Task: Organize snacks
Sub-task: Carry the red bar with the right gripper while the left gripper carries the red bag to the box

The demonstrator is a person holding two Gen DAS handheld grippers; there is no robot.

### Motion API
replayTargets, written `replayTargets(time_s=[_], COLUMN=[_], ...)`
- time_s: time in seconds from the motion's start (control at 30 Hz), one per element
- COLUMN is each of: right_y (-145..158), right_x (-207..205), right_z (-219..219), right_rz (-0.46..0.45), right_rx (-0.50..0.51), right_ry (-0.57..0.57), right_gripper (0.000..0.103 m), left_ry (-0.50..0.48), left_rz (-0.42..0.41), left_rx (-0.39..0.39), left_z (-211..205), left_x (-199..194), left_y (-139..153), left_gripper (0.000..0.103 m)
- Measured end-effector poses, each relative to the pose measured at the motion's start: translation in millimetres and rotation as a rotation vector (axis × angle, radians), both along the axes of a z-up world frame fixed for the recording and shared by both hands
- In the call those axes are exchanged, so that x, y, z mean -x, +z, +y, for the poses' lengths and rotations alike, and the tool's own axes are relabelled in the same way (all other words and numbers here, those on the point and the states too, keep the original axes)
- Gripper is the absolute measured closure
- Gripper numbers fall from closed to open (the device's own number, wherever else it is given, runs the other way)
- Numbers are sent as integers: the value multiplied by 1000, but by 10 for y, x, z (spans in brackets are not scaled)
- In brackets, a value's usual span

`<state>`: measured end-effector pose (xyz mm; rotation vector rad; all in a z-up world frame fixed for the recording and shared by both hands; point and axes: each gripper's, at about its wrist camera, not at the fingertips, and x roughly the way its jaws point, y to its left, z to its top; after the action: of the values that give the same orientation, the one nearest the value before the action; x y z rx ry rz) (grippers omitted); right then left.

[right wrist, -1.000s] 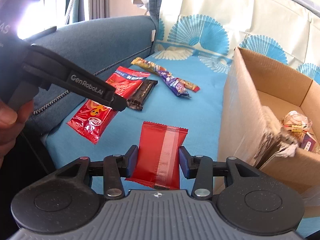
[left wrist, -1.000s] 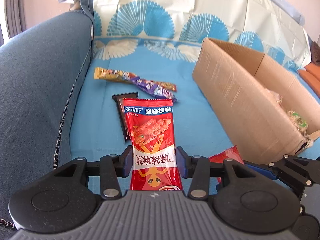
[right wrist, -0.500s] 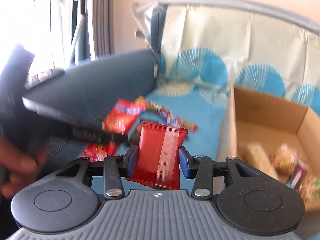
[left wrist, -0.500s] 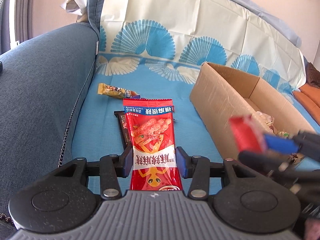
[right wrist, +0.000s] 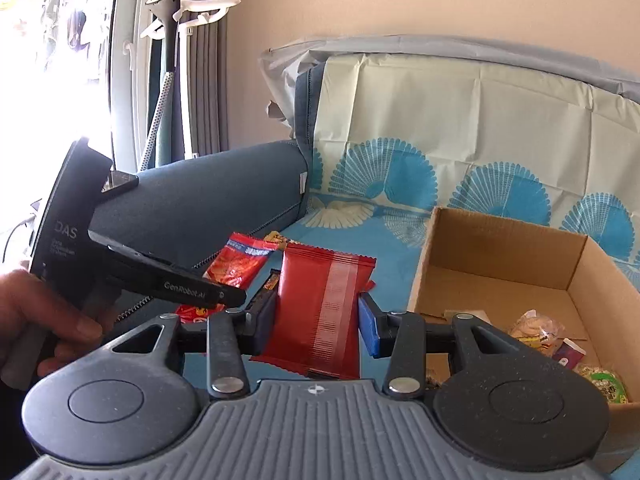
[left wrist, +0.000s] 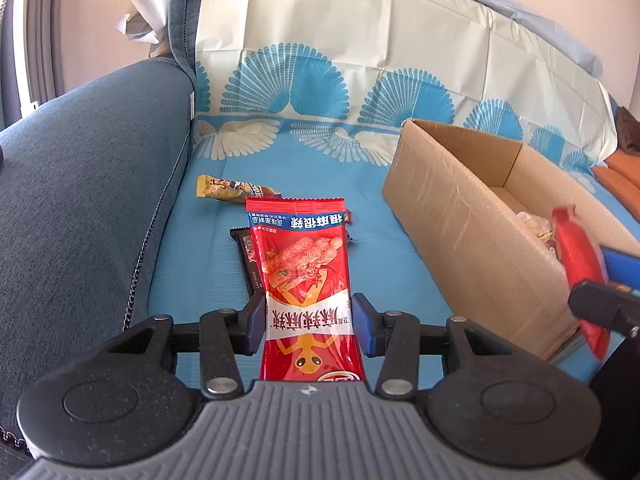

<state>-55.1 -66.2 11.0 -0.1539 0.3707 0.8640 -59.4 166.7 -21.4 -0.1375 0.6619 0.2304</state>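
My left gripper (left wrist: 310, 326) is shut on a red spicy-snack packet (left wrist: 304, 276) with an orange lizard figure, held above the blue sofa cover. My right gripper (right wrist: 318, 322) is shut on a plain dark red packet (right wrist: 320, 308), raised beside the open cardboard box (right wrist: 500, 252). From the left wrist view that red packet (left wrist: 580, 264) shows blurred at the right, over the box (left wrist: 460, 216). On the seat lie a dark chocolate bar (left wrist: 246, 256) and a yellow snack bar (left wrist: 226, 188), partly hidden behind the held packet.
The box holds several wrapped snacks (right wrist: 536, 328) in its near corner. A grey-blue sofa armrest (left wrist: 80, 200) borders the left. A person's hand (right wrist: 44, 316) grips the left gripper's handle. A garment steamer stand (right wrist: 172, 60) is by the window.
My right gripper has risen with the dark red packet and tipped up, now beside the box opening. The left gripper has lifted its packet slightly and tilted up a little.
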Motion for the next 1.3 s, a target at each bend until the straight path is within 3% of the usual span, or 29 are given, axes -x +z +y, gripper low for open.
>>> replayTargets(time_s=[0.2,0.77,1.07,1.3], right_y=[-62,-7,19,37], right_x=[-63,-280,-380,-568], right_z=[7,-188,-348,-485], right_rz=[-4,23,21,12], right_rx=[15,-86,-137,-189], right_ry=[12,-73,-150,-269], right_gripper=[58,58,57,57], left_ry=[-6,-44,86,24], left_rz=[28,26,-8,-73], left_rx=[-32,-104,-27,-18], left_z=[-34,-140,-19,-368], left_x=[-57,-101,-23,-223], left_y=[-43,-84,127,461], left_gripper=[53,53,53,53])
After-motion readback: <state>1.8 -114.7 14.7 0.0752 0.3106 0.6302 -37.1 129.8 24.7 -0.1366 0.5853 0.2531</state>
